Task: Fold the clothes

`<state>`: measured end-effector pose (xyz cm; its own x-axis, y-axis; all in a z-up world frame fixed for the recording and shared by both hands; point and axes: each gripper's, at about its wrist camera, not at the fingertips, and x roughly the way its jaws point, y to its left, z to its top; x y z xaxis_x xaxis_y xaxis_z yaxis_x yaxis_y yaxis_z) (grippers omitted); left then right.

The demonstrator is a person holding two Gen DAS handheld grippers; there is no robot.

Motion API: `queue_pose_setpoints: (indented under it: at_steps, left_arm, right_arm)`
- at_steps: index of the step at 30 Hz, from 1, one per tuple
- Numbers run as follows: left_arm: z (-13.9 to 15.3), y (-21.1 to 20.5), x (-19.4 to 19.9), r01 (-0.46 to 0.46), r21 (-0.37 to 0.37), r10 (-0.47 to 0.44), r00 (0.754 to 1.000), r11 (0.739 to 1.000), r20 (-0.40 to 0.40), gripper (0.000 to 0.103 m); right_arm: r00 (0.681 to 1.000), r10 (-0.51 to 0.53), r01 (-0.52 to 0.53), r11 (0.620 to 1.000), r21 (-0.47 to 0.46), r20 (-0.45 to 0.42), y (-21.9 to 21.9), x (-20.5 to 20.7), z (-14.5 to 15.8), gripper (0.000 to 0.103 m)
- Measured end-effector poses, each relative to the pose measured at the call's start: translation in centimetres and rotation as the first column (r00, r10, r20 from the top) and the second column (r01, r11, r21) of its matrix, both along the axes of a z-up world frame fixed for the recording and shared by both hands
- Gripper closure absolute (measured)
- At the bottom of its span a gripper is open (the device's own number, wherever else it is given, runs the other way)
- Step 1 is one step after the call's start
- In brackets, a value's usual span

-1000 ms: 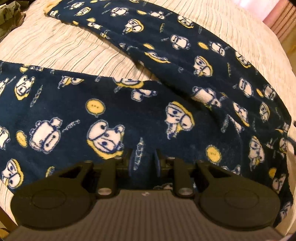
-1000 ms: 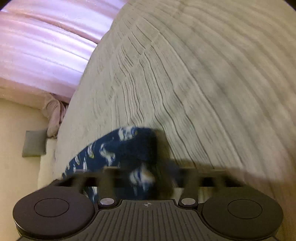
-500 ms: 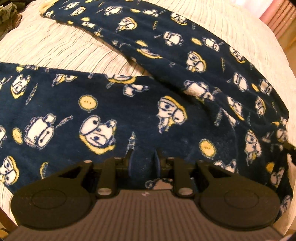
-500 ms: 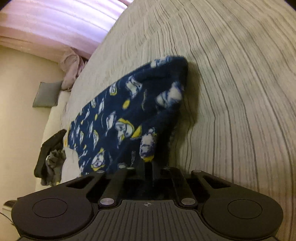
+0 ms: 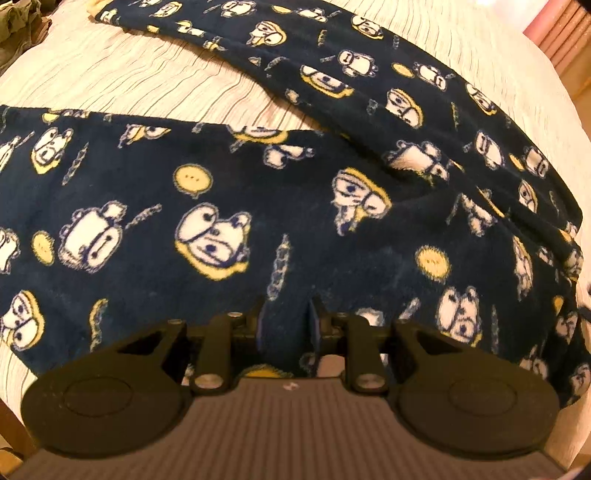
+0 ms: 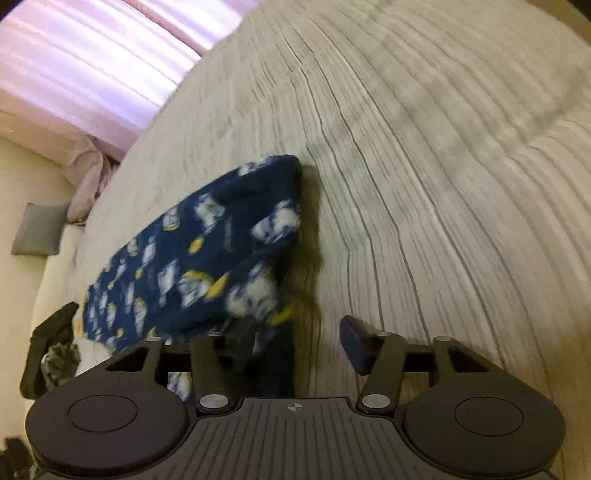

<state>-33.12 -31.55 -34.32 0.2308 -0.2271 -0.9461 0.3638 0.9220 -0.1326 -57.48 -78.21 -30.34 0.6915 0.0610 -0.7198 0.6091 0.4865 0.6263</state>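
Navy fleece pyjama trousers (image 5: 229, 206) with white and yellow cartoon prints lie spread on the striped bedspread (image 5: 122, 85), one leg running to the far left, the other across the near side. My left gripper (image 5: 285, 317) is shut on a fold of the trousers at their near edge. In the right wrist view the trousers' waist end (image 6: 207, 254) lies bunched on the bed. My right gripper (image 6: 299, 332) is open, its left finger against the fabric edge, its right finger (image 6: 352, 339) over bare bedspread.
The bedspread (image 6: 424, 184) stretches far ahead and right of the right gripper. Pink curtains (image 6: 92, 62) hang beyond the bed. Dark clothes (image 6: 48, 358) lie at the bed's left edge; olive clothing (image 5: 18, 29) lies at the far left corner.
My right gripper has opened and let go of the trousers' end, which now lies on the bed. My left gripper stays shut on the fabric, with the view shifted slightly.
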Motion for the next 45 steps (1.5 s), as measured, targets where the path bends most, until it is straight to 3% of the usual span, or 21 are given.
queue_pose_setpoints:
  at_steps: [5,7,9,12,21,22,23,24,26,28,30,31,34,35,37,39,40,42,45]
  left_arm:
    - [-0.1,0.3,-0.2,0.007,-0.002,-0.007,1.000,1.000,-0.002,0.084]
    - [0.0,0.2,-0.3,0.012,-0.006,-0.012,1.000,1.000,0.006,0.084]
    - [0.2,0.1,-0.3,0.018,-0.016,-0.018,1.000,1.000,0.014,0.084]
    - [0.4,-0.1,-0.4,0.019,-0.016,-0.019,1.000,1.000,0.021,0.084]
    - [0.7,0.3,-0.1,-0.020,-0.007,0.020,0.999,1.000,0.038,0.084]
    - [0.6,0.3,-0.1,-0.021,-0.003,0.022,0.999,1.000,0.036,0.084]
    - [0.5,0.2,-0.1,-0.023,0.000,0.023,0.999,1.000,0.034,0.084]
    - [0.5,0.1,-0.1,-0.024,0.001,0.024,0.999,1.000,0.033,0.084]
    - [0.5,-0.1,-0.2,-0.024,-0.001,0.024,0.999,1.000,0.034,0.084]
    - [0.6,-0.4,-0.1,-0.023,-0.001,0.023,0.999,1.000,0.037,0.084]
    - [0.5,-0.7,0.0,-0.023,0.005,0.023,0.999,1.000,0.034,0.084]
    - [0.4,-0.8,0.1,-0.025,0.009,0.024,0.999,1.000,0.032,0.084]
    - [0.6,-0.9,0.1,-0.026,0.010,0.026,0.999,1.000,0.033,0.084]
    - [0.7,-0.8,0.0,-0.025,0.010,0.025,0.999,1.000,0.036,0.084]
    - [0.6,-0.5,0.0,-0.027,0.015,0.027,0.999,1.000,0.032,0.084]
    - [0.5,-0.2,-0.1,-0.031,0.022,0.031,0.999,0.999,0.024,0.084]
    - [0.5,0.0,-0.1,-0.032,0.025,0.031,0.999,0.999,0.019,0.084]
    - [0.5,0.3,-0.3,-0.026,0.031,0.026,1.000,0.999,0.011,0.084]
    - [0.6,0.5,-0.6,-0.009,0.038,0.009,1.000,0.999,-0.001,0.084]
  right_arm:
    - [0.996,0.094,-0.094,0.994,0.048,0.013,2.7,-2.2,1.0,0.048]
    - [0.997,0.074,-0.074,0.997,0.022,0.024,2.0,-1.1,0.8,0.048]
    - [0.995,0.053,-0.053,0.999,0.002,0.090,0.4,0.8,0.5,0.048]
    - [0.995,0.058,-0.056,0.998,-0.036,0.081,-1.4,4.1,-0.7,0.048]
    - [0.987,-0.071,0.064,0.996,0.057,0.143,-7.7,8.8,-4.7,0.048]
    - [0.986,-0.058,0.051,0.998,0.046,0.158,-7.9,9.2,-4.8,0.050]
    - [0.985,-0.033,0.030,0.999,0.025,0.169,-8.0,9.7,-4.7,0.089]
    - [0.986,0.000,-0.003,1.000,0.018,0.168,-8.1,10.3,-4.6,0.097]
    - [0.977,0.049,-0.044,0.999,-0.028,0.209,-8.0,10.9,-3.6,0.097]
    - [0.957,0.000,0.020,0.998,-0.066,0.292,-8.8,10.4,-2.3,0.097]
    - [0.934,-0.120,0.135,0.991,-0.022,0.336,-10.2,9.6,-2.5,0.098]
    - [0.939,-0.160,0.171,0.985,-0.010,0.303,-10.7,9.7,-3.2,0.098]
    - [0.979,-0.124,0.137,0.988,-0.072,0.161,-10.8,11.3,-5.0,0.097]
    - [0.980,-0.126,0.137,0.988,-0.066,0.152,-10.7,11.3,-5.2,0.097]
    - [0.981,-0.139,0.140,0.990,0.000,0.138,-10.5,10.9,-5.0,0.093]
    - [0.985,-0.130,0.130,0.991,0.014,0.113,-9.7,9.4,-4.0,0.031]
    - [0.986,-0.130,0.130,0.991,0.002,0.101,-9.1,8.3,-3.4,0.026]
    - [0.989,-0.081,0.081,0.997,0.006,0.120,-7.0,5.1,-2.1,0.026]
    - [0.988,0.015,-0.034,0.992,0.124,0.154,-3.4,-0.2,-1.0,0.026]
